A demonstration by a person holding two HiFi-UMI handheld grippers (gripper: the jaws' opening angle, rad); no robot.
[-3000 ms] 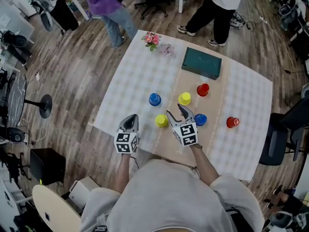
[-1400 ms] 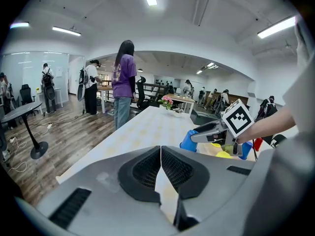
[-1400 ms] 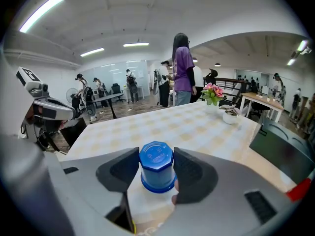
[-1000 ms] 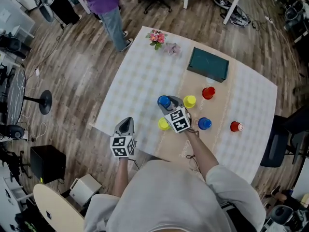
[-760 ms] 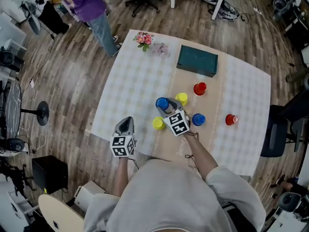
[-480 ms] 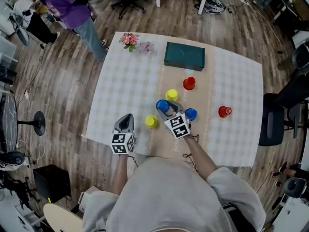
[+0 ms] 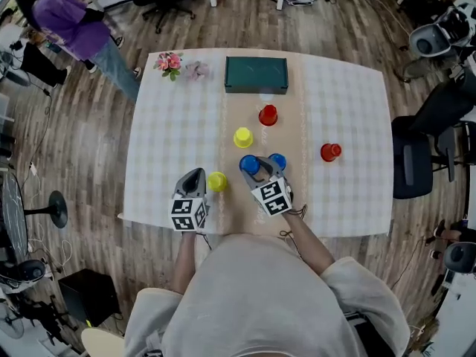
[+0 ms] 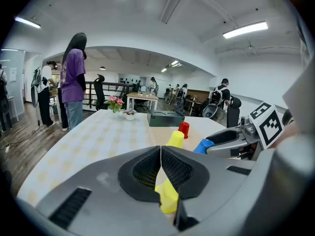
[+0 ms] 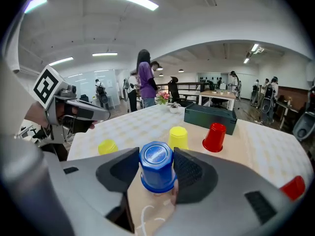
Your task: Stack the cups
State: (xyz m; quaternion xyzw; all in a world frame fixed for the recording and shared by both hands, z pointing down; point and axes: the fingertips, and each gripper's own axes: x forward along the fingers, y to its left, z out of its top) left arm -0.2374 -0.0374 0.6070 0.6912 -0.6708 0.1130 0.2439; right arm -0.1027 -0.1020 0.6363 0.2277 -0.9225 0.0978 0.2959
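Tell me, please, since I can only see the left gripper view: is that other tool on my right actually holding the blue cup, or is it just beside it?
Observer: It is holding it. In the right gripper view, the right tool has its jaws against both sides of an upside-down blue cup.
Visitor: Is that the only blue one?
Observer: No. The head view shows a second blue cup standing right next to it.
Visitor: I count one red cup. Is that correct?
Observer: There are two. A second red cup stands alone toward the right side of the table.
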